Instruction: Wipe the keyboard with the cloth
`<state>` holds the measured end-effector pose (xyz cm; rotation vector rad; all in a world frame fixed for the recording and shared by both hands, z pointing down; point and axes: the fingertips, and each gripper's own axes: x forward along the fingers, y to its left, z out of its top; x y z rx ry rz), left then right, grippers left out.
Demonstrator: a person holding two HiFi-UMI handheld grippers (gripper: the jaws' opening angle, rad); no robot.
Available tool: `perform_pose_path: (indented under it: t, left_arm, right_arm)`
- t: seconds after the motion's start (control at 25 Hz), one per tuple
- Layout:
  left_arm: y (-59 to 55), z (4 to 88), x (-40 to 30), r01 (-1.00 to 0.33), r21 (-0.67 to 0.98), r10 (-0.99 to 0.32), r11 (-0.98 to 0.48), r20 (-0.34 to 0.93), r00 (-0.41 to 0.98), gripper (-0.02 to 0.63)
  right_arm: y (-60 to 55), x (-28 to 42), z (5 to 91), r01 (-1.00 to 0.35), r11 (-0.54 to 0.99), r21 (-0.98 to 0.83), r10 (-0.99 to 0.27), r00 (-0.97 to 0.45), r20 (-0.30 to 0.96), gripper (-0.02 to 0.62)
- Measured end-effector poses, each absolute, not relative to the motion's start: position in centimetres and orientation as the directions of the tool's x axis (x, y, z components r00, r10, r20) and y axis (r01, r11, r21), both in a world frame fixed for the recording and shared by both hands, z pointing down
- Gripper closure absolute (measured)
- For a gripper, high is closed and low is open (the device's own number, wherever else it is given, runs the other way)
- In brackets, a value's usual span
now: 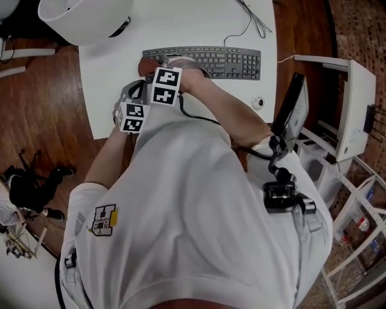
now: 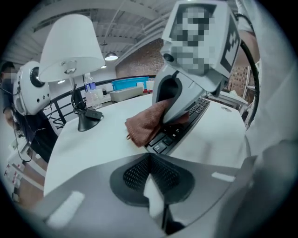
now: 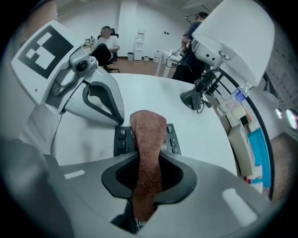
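Note:
A dark keyboard lies on the white desk. My right gripper points steeply down at the keyboard's left end, shut on a brown cloth. In the right gripper view the cloth runs up from between the jaws and drapes over the end keys. The left gripper view shows the cloth bunched under the right gripper on the keyboard. My left gripper hovers just in front of that end, shut and empty.
A white lamp shade hangs over the desk's far left corner, its black base left of the cloth. A cable runs behind the keyboard. A small round object sits near the right edge. White shelving stands beyond.

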<state>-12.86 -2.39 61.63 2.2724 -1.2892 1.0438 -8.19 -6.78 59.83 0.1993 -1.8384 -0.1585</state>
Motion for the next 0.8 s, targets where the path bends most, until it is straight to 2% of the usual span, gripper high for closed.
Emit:
perform_pose_path:
  t: [0.28, 0.6, 0.72, 0.8]
  left_arm:
    - [-2.5, 61.7, -13.3, -0.848, -0.086, -0.601, -0.523, 0.743, 0.295, 0.606]
    - [-2.7, 61.6, -13.3, -0.838, -0.119, -0.596, -0.533, 0.756, 0.271, 0.606]
    - [-2.7, 61.8, -13.2, -0.839, -0.121, -0.597, -0.53, 0.756, 0.269, 0.606]
    - [-2.7, 61.7, -13.2, -0.84, -0.12, -0.599, -0.529, 0.754, 0.27, 0.606]
  right_arm:
    - [-9.4, 6.1, 59.8, -0.27, 0.929, 0.252, -0.294, -0.129, 0.947, 0.52]
    - [-10.5, 26.7, 59.6, -0.537, 0.77, 0.345, -0.321, 0.141, 0.936, 0.52]
    - [-10.2, 30.8, 59.5, -0.578, 0.728, 0.369, -0.307, 0.206, 0.929, 0.52]
    - [-10.0, 30.7, 59.1, -0.577, 0.725, 0.376, -0.31, 0.213, 0.926, 0.52]
